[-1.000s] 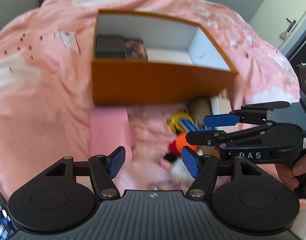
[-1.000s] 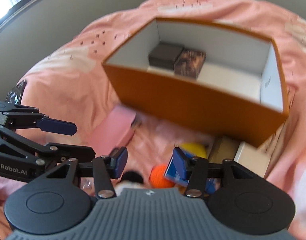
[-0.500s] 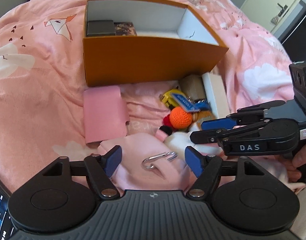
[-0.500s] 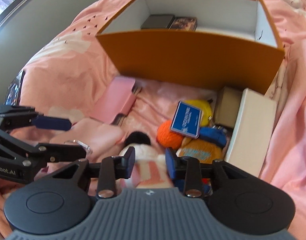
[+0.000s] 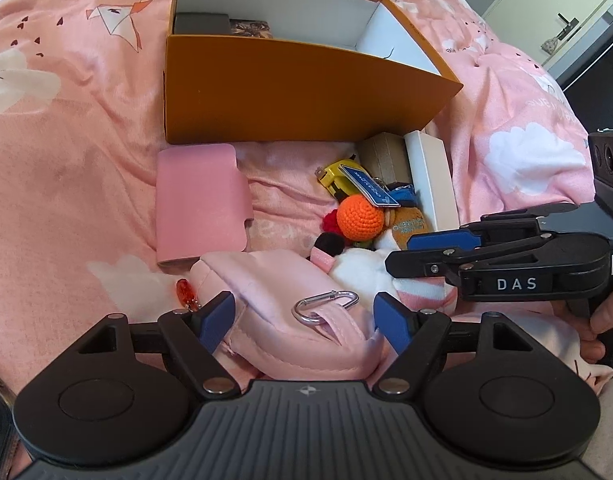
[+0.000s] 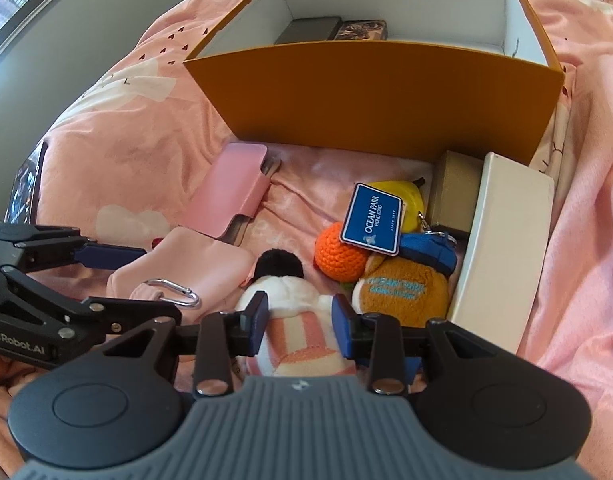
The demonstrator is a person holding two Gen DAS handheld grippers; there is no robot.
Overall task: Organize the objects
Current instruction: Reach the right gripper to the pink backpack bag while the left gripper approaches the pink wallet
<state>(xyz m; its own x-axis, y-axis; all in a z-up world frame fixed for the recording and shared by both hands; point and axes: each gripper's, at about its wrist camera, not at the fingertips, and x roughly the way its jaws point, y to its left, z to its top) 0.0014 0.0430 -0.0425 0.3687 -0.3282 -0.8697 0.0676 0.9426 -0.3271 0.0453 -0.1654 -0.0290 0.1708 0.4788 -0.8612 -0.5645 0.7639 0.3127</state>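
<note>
An orange box stands on the pink bedspread with two small dark boxes in its back left corner. In front lie a pink pouch with a carabiner, a white and pink striped plush, an orange crochet ball and a brown plush. My left gripper is open, its fingers on either side of the pouch. My right gripper has its fingers against both sides of the striped plush.
A pink wallet lies left of the pile. A long white box and a tan box lie at the right beside a yellow item and a blue Ocean Park tag. A door is far right.
Both grippers have lowered and pulled back towards the pile. The right gripper's fingers have narrowed around the striped plush. The left gripper now straddles the pink pouch.
</note>
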